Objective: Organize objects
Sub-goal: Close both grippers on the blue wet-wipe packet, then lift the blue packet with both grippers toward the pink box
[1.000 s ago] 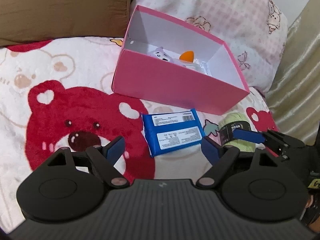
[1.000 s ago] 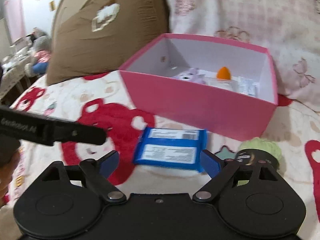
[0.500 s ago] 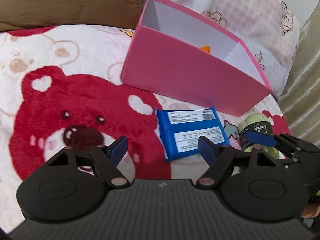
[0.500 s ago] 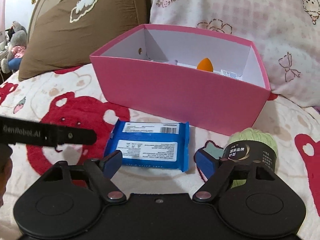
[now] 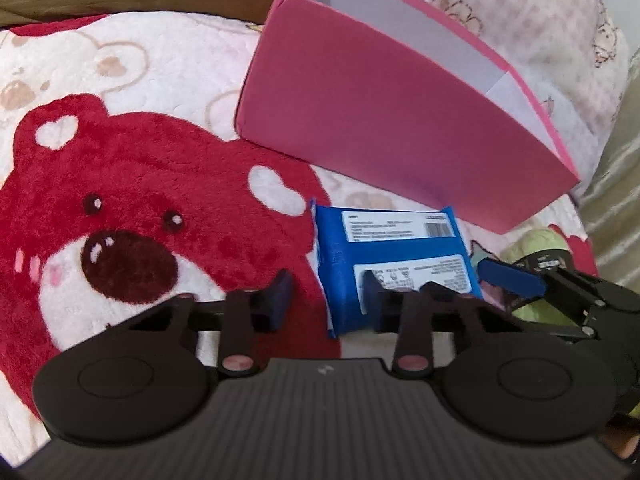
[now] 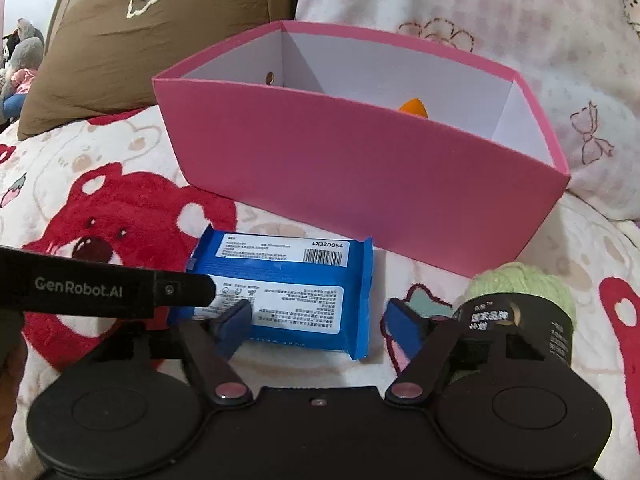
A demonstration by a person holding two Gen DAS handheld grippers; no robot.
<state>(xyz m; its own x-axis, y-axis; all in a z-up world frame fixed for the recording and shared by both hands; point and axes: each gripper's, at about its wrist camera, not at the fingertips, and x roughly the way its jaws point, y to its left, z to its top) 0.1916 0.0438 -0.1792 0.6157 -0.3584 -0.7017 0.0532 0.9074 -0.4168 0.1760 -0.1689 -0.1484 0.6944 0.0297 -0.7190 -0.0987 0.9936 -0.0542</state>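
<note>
A blue wipes pack (image 5: 392, 256) (image 6: 288, 292) lies label up on the bear blanket in front of a pink box (image 5: 384, 120) (image 6: 352, 176). An orange item (image 6: 414, 107) shows inside the box. A green yarn ball with a black band (image 6: 524, 308) (image 5: 538, 246) lies right of the pack. My left gripper (image 5: 326, 300) is open, low over the pack's left edge. My right gripper (image 6: 320, 324) is open, straddling the pack's near right part. Each gripper's arm shows in the other's view.
A brown pillow (image 6: 160, 32) and a pink patterned pillow (image 6: 480, 16) stand behind the box. A red bear print (image 5: 132, 220) covers the blanket to the left. A greenish curtain (image 5: 616, 168) hangs at the right edge.
Both grippers have dropped lower and moved forward toward the blue pack. The left gripper's fingers have narrowed. The box contents have slipped behind its front wall.
</note>
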